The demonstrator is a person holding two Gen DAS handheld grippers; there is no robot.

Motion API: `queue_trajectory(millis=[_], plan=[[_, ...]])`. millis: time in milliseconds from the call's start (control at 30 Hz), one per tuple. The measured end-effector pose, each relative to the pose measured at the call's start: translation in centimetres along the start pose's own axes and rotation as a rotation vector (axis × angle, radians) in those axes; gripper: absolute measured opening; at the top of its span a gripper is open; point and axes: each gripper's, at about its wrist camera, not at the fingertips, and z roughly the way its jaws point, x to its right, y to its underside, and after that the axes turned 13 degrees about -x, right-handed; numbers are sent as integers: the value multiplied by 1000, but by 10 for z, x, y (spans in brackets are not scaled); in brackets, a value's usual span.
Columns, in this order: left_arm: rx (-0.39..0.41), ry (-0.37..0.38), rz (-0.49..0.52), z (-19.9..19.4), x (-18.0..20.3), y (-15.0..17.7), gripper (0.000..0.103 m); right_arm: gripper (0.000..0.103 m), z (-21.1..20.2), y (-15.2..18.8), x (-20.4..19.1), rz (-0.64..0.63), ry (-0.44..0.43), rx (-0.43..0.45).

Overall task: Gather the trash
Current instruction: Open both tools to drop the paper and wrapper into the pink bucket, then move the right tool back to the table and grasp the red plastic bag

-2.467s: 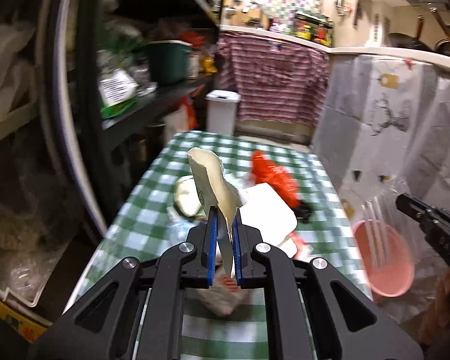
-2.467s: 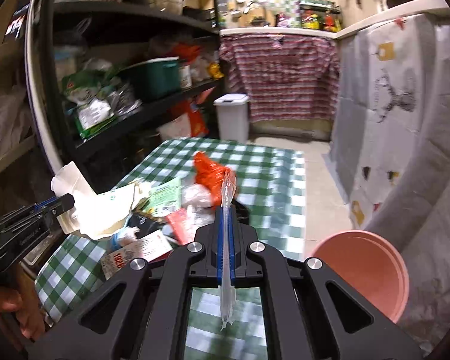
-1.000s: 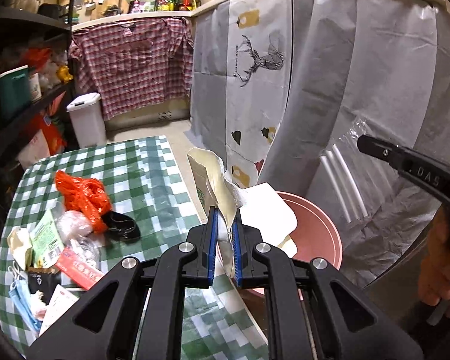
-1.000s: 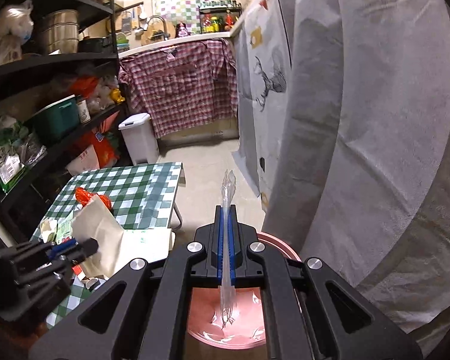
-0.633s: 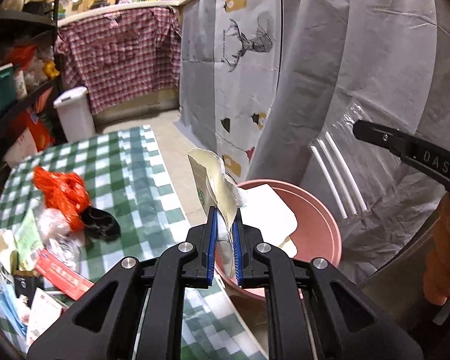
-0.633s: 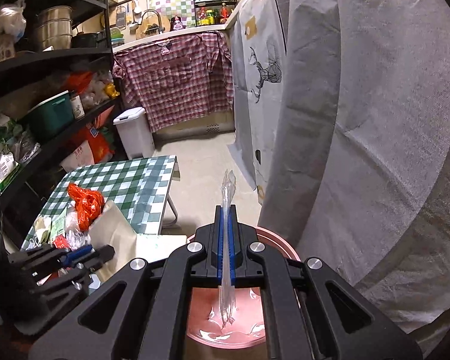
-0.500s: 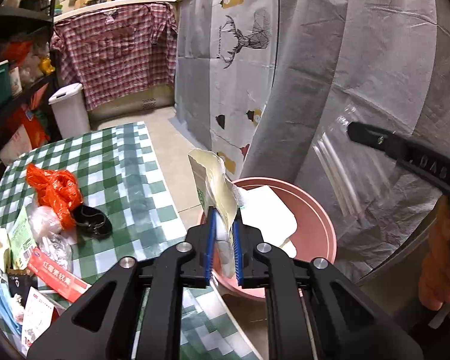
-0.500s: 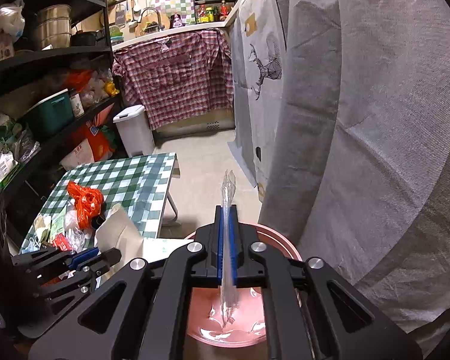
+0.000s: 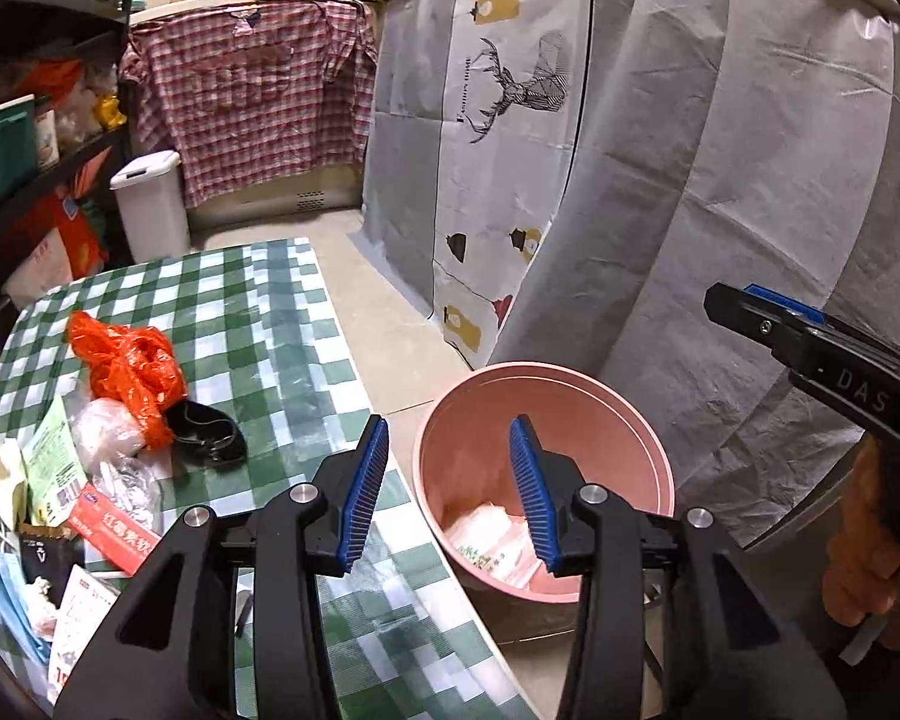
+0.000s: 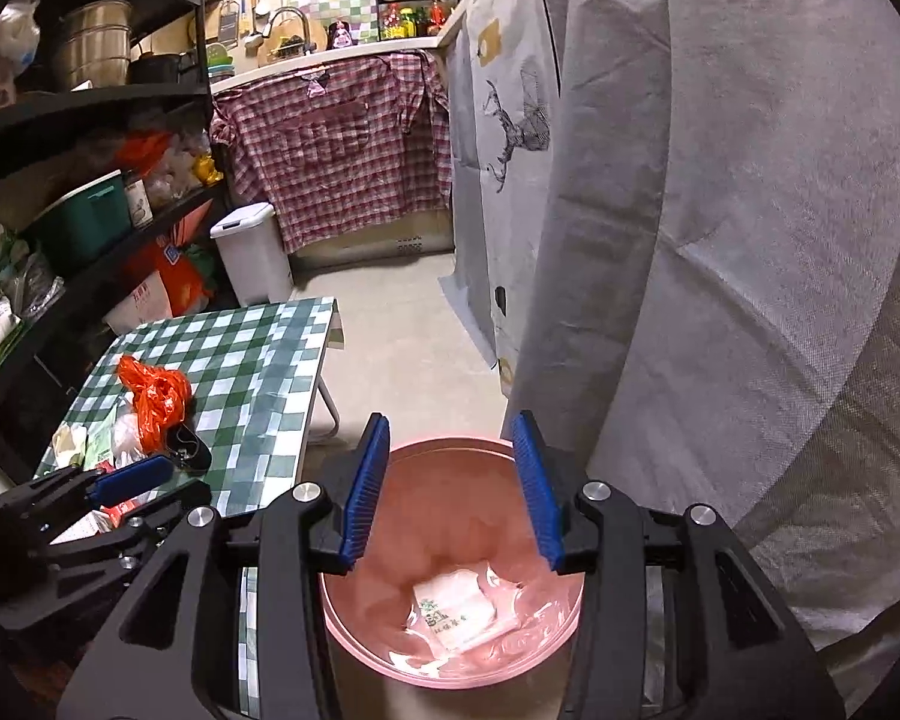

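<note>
Blue ribbed pads are standing far apart on both tools: the left tongs (image 9: 447,480) are gaping wide with nothing between them, and the right tongs (image 10: 450,480) are spread just as wide, equally bare, hanging directly over the pink bucket (image 10: 528,669). Down inside that bucket, a white printed wrapper (image 10: 459,606) and a clear plastic bag (image 10: 510,630) are lying on the bottom, so that load looks delivered.

Moving outward in the left view, the bucket (image 9: 570,378) is sitting at lower centre, just beside the edge of the green-checked worktop (image 9: 258,300). More trash is waiting at the left of the frame: an orange plastic bag (image 9: 123,360), a black band (image 9: 207,423), a red packet (image 9: 111,537), a green leaflet (image 9: 51,462) and blue masks (image 9: 6,588).

Risks from here, as I read it: the bucket is standing right against the worktop's edge, so a careless swing of either tool back toward the pile could be knocking it over. That orange bag is loose and crumpled; a shallow pinch may be grabbing only a fold and letting it slip short of the bucket.
</note>
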Motion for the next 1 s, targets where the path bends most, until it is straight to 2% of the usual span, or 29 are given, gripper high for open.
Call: queue_trajectory(millis=[300,500,633,767,1000], plan=[[51,-18,-13,-25,-15,11,42,44,-14,4,-15,13,15,78],[126,-66,-59,-50,-31,17,42,43,-16,3,-33,5,-57,50],[177,-116,-73,-76,-44,14,42,43,-20,5,-58,-51,-68,57],[194,-106,-80,-109,-64,4,40,43,-26,4,-82,-78,-80,79],[262,-146,-23,-163,-101,-11,40,43,-25,-3,-115,-110,-138,79]])
